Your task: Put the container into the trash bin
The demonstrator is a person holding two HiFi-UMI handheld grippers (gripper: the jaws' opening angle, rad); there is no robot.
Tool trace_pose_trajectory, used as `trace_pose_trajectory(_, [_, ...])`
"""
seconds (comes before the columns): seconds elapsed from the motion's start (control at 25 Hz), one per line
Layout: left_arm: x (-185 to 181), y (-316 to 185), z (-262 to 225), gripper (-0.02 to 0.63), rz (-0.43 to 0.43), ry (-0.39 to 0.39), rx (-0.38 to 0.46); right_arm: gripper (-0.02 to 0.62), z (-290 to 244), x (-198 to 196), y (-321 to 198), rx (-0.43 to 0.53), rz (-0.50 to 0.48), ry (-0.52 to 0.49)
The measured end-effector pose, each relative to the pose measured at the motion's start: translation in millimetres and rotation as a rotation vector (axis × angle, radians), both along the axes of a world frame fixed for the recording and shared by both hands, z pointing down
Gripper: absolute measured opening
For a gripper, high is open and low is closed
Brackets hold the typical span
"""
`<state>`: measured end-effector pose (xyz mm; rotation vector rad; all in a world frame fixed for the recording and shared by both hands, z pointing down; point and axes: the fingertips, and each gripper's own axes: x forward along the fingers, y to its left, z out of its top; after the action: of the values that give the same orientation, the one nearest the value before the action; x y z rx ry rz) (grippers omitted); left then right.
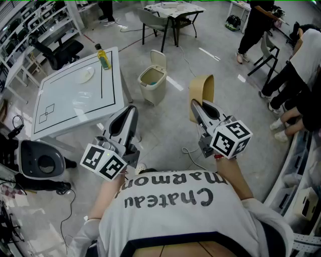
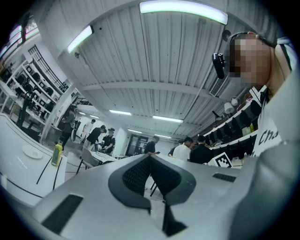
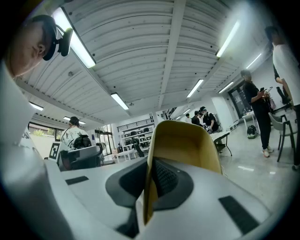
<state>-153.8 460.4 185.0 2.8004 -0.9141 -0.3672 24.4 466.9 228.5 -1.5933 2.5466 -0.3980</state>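
My right gripper (image 1: 195,106) is shut on the rim of a tan, bowl-like container (image 1: 203,89), held out level over the grey floor. In the right gripper view the container's wall (image 3: 187,145) is pinched edge-on between the dark pads (image 3: 166,180) of that gripper (image 3: 149,171). The beige trash bin (image 1: 152,81) stands on the floor ahead and to the left of the container, its lid tipped up. My left gripper (image 1: 131,110) is shut with nothing in it, nearer the table; in its own view the jaws (image 2: 150,158) meet with no gap.
A white table (image 1: 65,108) at the left carries a yellow bottle (image 1: 103,56) and a white plate (image 1: 84,75). Chairs and another table (image 1: 173,12) stand beyond the bin. People (image 1: 301,75) sit and stand at the right. A cable (image 1: 193,156) lies on the floor.
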Motion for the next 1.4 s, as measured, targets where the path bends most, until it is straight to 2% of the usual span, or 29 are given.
trace_pose_trajectory(0.32, [-5.7, -18.4, 19.8, 0.026, 0.019, -0.004, -0.055, 0.029, 16.3, -2.9, -18.0, -0.039, 0.02, 0.005])
trace_pose_trajectory(0.52, [-3.1, -61.9, 34.2, 0.026, 0.036, 0.0, -0.088, 0.029, 30.4, -0.8, -54.8, -0.08, 0.038, -0.015])
trace_pose_trajectory(0.72, [4.5, -134.6, 39.5, 0.026, 0.055, 0.006, -0.111, 0.029, 33.7, 6.7, -123.3, -0.113, 0.063, 0.006])
trace_pose_trajectory(0.92, [11.8, -212.7, 35.5, 0.026, 0.086, -0.034, -0.105, 0.029, 20.0, -0.6, -205.0, -0.099, 0.057, 0.04])
trace_pose_trajectory(1.12, [14.6, -277.1, 20.5, 0.026, 0.212, -0.027, -0.081, 0.029, 9.1, -13.6, -281.4, -0.075, 0.059, 0.042])
trace_pose_trajectory(1.2, [13.5, -301.0, 20.0, 0.026, 0.237, -0.02, -0.082, 0.029, 10.9, -16.4, -308.1, -0.078, 0.068, 0.029])
trace_pose_trajectory(1.4, [10.9, -353.9, 47.9, 0.026, 0.192, -0.06, -0.11, 0.029, 33.0, -28.7, -352.3, -0.125, 0.068, 0.032])
